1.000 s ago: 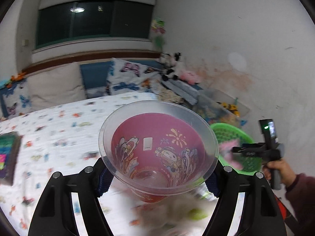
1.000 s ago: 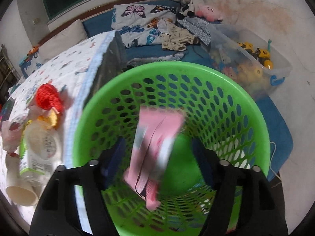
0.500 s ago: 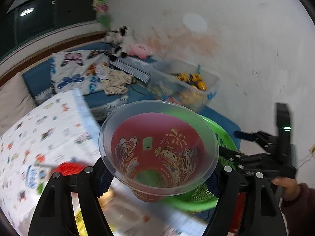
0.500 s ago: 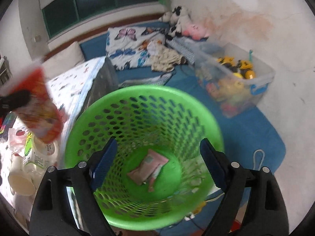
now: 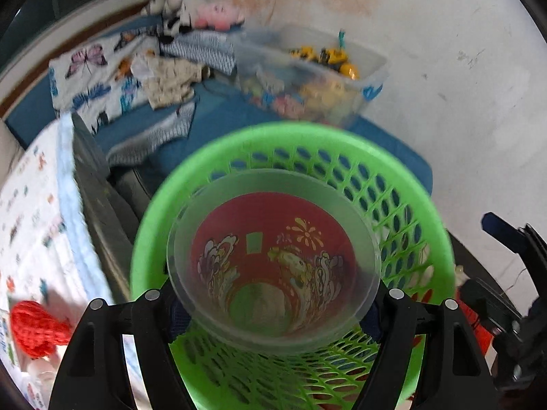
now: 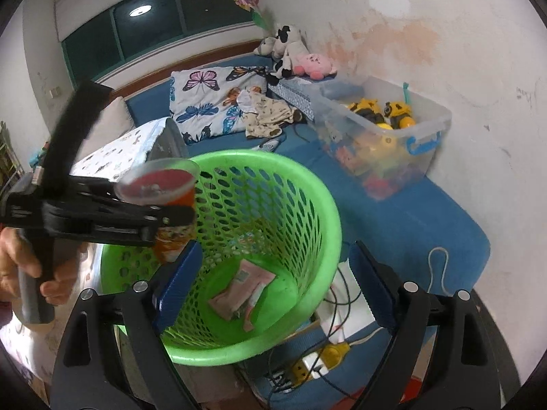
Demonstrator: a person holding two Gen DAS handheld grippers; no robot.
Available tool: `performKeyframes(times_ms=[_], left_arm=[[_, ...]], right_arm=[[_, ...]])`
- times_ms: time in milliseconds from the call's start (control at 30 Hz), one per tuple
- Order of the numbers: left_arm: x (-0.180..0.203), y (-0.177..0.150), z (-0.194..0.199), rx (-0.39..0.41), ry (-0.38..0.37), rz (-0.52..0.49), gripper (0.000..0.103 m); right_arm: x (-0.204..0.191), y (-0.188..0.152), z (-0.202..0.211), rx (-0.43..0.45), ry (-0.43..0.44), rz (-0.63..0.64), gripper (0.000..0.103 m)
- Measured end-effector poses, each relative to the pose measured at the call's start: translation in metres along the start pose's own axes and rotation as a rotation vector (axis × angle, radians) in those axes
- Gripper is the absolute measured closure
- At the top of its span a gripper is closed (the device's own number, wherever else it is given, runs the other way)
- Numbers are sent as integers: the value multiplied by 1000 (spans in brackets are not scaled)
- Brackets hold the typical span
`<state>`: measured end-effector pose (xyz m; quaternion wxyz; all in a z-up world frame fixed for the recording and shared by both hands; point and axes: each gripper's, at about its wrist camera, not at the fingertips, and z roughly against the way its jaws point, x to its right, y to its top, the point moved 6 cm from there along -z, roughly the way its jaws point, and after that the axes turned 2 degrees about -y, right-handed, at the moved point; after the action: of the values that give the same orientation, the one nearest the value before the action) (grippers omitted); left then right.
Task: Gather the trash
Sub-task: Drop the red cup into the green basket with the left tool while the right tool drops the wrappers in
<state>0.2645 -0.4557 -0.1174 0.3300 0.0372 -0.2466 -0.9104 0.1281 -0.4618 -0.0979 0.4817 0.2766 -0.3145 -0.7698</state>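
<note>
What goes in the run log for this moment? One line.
left gripper: shut on red cup, over green basket | right gripper: open, jaws just opened, empty | pink wrapper: in basket

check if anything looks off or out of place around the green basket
Nothing spilled or damaged. The pink wrapper lies inside the green basket; the left gripper holds a red cup over its rim. Only clutter: cables and a power strip beside it.

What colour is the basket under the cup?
Bright green basket, perforated all round; the right wrist view shows it best.
</note>
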Motion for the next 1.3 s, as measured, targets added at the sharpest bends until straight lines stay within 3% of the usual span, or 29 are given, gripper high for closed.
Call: performKeyframes(times_ms=[200,467,667,867,1100,1300], left_arm=[[-5,-14,-18,-77,3,12,18],[-6,-20,8,-48,2,24,15],[-10,-24,68,55,7,33,15],[-35,-49,138,170,42,77,15],[-84,-107,205,257,107,151,15],[-125,-159,235,293,179,234,15]], right_arm=[[-4,-10,-2,-14,15,-11,16],[-17,-15,7,-13,34,5,16],[-39,-16,22,-4,69,25,16],[-72,-18,37,-2,115,65,14],[-113,-22,46,-14,185,117,13],[-159,-33,52,-31,278,169,12]])
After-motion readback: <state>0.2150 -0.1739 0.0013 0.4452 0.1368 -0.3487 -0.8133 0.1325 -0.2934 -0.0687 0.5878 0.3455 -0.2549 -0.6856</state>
